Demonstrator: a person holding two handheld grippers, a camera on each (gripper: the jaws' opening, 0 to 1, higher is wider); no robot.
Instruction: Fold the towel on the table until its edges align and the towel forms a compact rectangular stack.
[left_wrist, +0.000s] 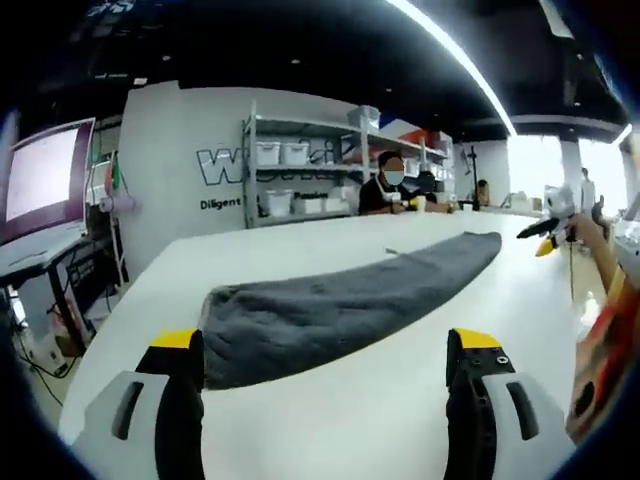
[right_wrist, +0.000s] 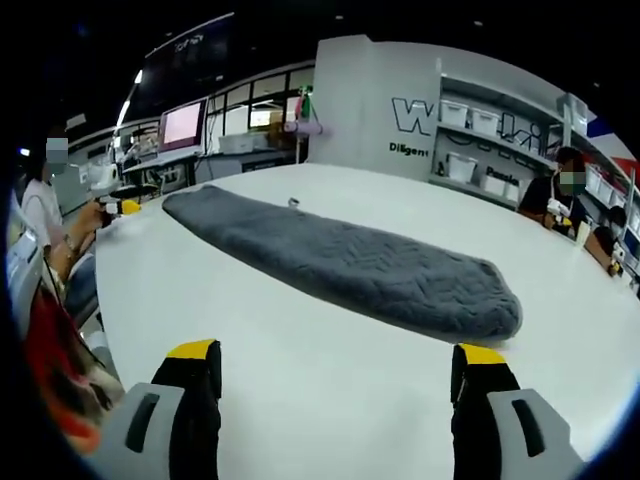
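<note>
A dark grey towel (left_wrist: 350, 300) lies on the white table (left_wrist: 330, 420) as one long, narrow folded strip. In the left gripper view it runs from just beyond my left jaw up to the far right. My left gripper (left_wrist: 325, 345) stands open at its near end, low over the table, with nothing between the jaws. In the right gripper view the towel (right_wrist: 350, 265) stretches from the right jaw's side away to the upper left. My right gripper (right_wrist: 335, 360) is open, a little short of the rounded end. The right gripper (left_wrist: 548, 232) also shows by the far end.
Shelves with white bins (left_wrist: 290, 175) stand behind the table, and people (left_wrist: 385, 185) sit at its far side. A monitor (left_wrist: 45, 175) on a stand is off the left edge. A small light thing (right_wrist: 294, 202) lies beside the towel. A person's hand (right_wrist: 85, 218) reaches in.
</note>
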